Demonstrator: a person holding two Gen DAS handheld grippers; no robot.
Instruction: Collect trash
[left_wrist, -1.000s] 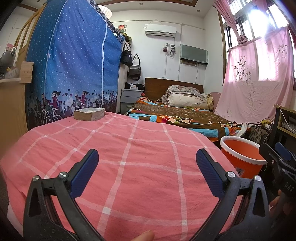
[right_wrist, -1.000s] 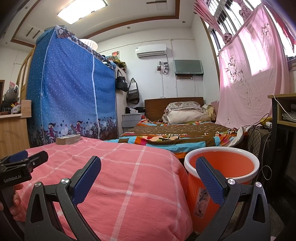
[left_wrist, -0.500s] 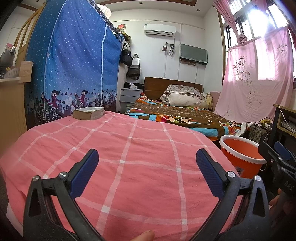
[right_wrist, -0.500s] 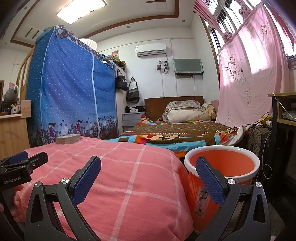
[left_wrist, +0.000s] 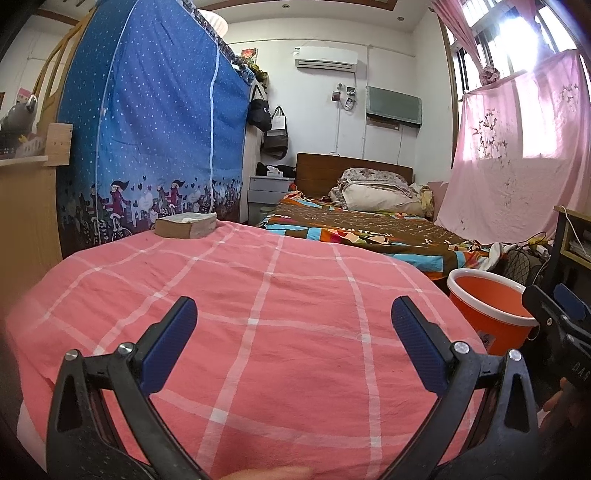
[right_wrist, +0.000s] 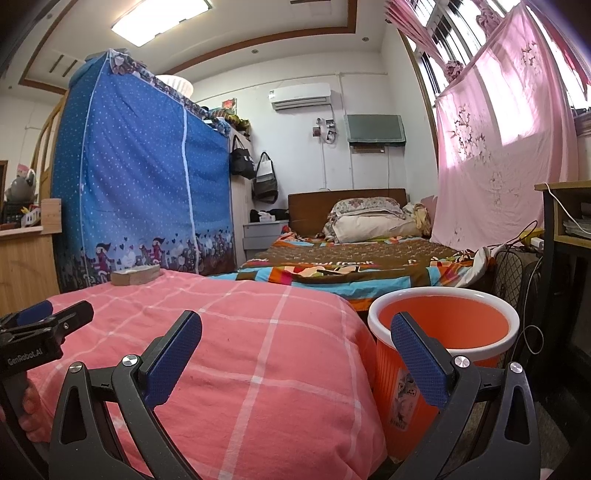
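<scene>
Left hand-held gripper (left_wrist: 293, 321): jaws spread wide, nothing between the blue pads; it hangs over the near part of the pink checked cover, pointing toward the far edge. In the right wrist view it shows at the left border (right_wrist: 46, 319), with fingers of the person's hand (right_wrist: 31, 400) wrapped around its handle.

Right hand-held gripper (right_wrist: 295, 332): jaws likewise wide apart and empty; its left finger lies over the pink cover's right edge, its right finger in front of the bucket. In the left wrist view part of it shows at the right border (left_wrist: 561, 314).

Pink checked cover (left_wrist: 277, 295): a bed-like surface with white grid lines, bare in the middle; no loose trash can be made out on it.

Flat tan box (left_wrist: 185, 225): rests at the far left corner of the pink cover, well apart from both grippers; what it contains is unclear.

Orange bucket (right_wrist: 443, 325): white-rimmed, upright on the floor, just beside the right edge of the pink cover; the visible inside is empty.

Second bed (left_wrist: 369, 229): beyond the pink cover, with a patterned multicoloured blanket and pillows against a wooden headboard.

Blue dotted wardrobe (left_wrist: 155, 140): stands past the far left corner.

Pink curtain (right_wrist: 495, 147): hangs at the right, over the window.
</scene>
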